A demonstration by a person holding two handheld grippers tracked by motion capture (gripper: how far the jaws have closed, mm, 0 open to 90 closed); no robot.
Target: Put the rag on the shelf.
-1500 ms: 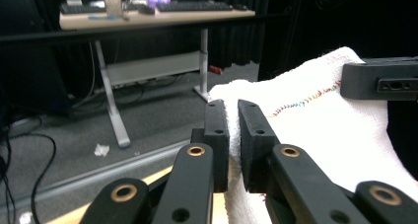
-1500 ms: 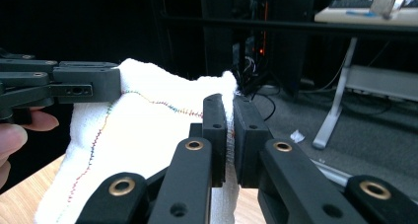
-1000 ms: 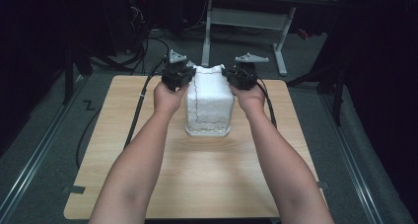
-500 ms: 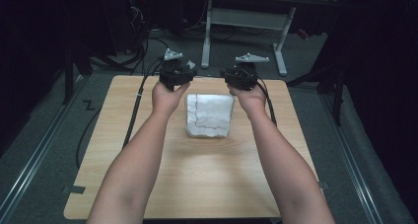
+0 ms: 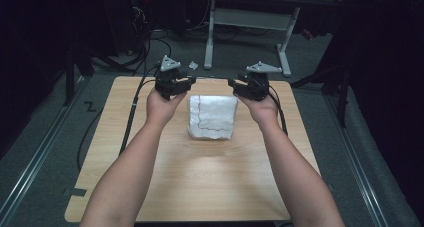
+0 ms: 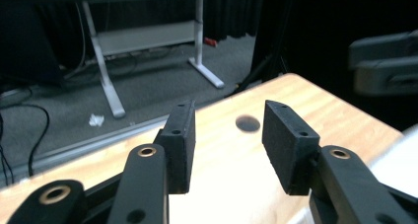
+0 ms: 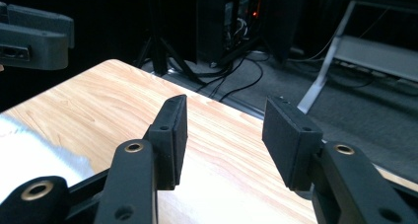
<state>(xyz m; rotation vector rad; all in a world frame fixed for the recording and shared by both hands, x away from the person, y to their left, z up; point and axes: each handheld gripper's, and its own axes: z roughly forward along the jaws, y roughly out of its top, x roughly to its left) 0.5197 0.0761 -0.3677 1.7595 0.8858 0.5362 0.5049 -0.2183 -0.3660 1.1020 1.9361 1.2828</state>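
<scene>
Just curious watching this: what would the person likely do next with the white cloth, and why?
Probably draw both hands back. The folded white cloth lies flat on the table, and both the left tongs and right tongs have just been opening, with nothing between them.

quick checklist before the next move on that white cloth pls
1. Cloth lying folded on the table: ok.
2. Left tongs let go: ok, jaws have just been opening and nothing is between them.
3. Right tongs let go: ok, jaws have just been opening and nothing is between them.
4. Both tongs apart from the cloth: ok, each is off a far corner in the high view.
5. Cloth edges lined up: not ok, the near edge looks wavy.
6. Fold fully flat: cannot tell, the cloth is too bright to read.
</scene>
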